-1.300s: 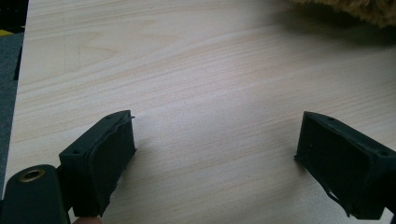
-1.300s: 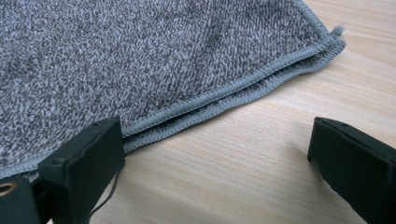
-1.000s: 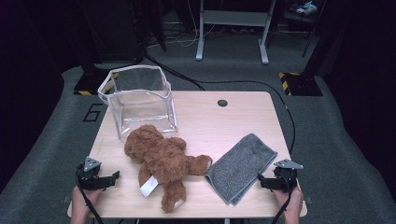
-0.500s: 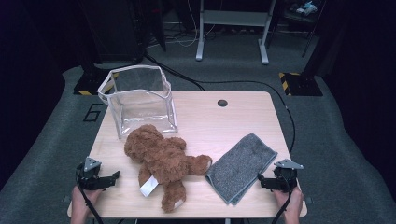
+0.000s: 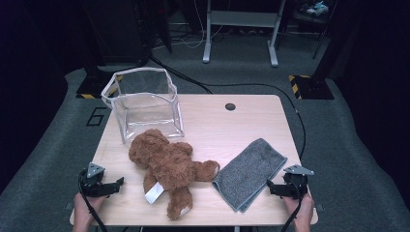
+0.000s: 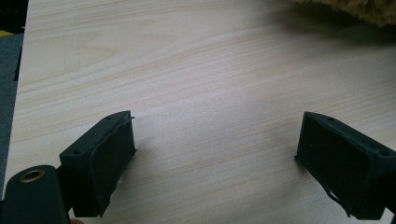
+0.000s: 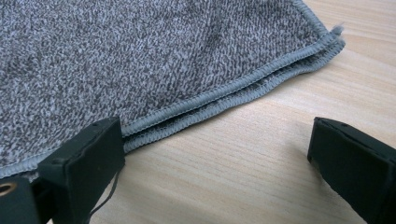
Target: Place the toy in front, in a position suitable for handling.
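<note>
A brown teddy bear (image 5: 167, 166) lies on its back in the middle of the wooden table (image 5: 227, 125), a white tag (image 5: 154, 192) at its side. Right of it lies a folded grey towel (image 5: 250, 166). My left gripper (image 5: 120, 181) rests open near the table's front left corner, left of the bear; its jaws (image 6: 212, 163) stand wide over bare wood, with brown fur (image 6: 355, 9) at the top right. My right gripper (image 5: 270, 188) rests open at the front right, beside the towel's (image 7: 154, 60) stitched edge, which one finger (image 7: 88, 154) touches.
A clear plastic bin (image 5: 144, 104) stands empty at the table's back left, just behind the bear's head. A small round hole (image 5: 230, 106) sits near the table's far edge. Cables and a metal stand (image 5: 240, 29) lie on the floor beyond.
</note>
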Demonstrator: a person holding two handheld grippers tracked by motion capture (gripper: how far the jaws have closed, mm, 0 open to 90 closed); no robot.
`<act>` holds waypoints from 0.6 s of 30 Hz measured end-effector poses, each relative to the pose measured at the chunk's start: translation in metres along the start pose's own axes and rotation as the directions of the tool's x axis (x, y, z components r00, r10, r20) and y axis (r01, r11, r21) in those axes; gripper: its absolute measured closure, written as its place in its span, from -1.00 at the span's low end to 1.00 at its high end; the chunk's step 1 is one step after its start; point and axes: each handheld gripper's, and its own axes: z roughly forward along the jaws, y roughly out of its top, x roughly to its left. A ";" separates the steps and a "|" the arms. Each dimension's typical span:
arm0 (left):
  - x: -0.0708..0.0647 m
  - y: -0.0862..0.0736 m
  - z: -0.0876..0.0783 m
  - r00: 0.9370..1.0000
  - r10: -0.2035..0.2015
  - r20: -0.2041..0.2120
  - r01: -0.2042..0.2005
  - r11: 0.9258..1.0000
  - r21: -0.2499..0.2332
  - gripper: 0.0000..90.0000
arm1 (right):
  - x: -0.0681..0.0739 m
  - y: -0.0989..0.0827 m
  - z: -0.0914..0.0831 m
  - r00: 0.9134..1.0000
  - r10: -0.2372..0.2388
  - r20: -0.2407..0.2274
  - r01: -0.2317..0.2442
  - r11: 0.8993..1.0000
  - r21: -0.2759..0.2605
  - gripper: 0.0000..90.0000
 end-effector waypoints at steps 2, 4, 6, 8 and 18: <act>0.000 0.000 0.000 1.000 0.002 0.006 -0.002 1.000 0.000 -0.76 | -0.001 0.000 -0.001 1.000 -0.009 -0.008 0.009 1.000 0.007 -0.93; 0.001 0.001 -0.001 1.000 0.005 0.015 -0.005 1.000 0.011 -0.76 | -0.001 0.000 -0.001 1.000 -0.010 -0.007 0.010 1.000 0.010 -0.93; 0.002 0.001 -0.001 1.000 0.003 0.023 -0.003 1.000 0.007 -0.76 | 0.000 0.001 -0.001 1.000 0.000 -0.004 0.000 1.000 0.016 -0.95; 0.002 0.001 -0.001 1.000 0.004 0.023 -0.005 1.000 0.010 -0.76 | -0.001 0.001 -0.001 1.000 -0.002 -0.003 0.002 1.000 0.020 -0.95; -0.002 0.019 -0.017 0.997 0.026 0.071 -0.023 0.999 -0.037 -0.77 | 0.014 0.028 -0.024 0.998 -0.015 -0.064 0.013 1.000 -0.026 -0.95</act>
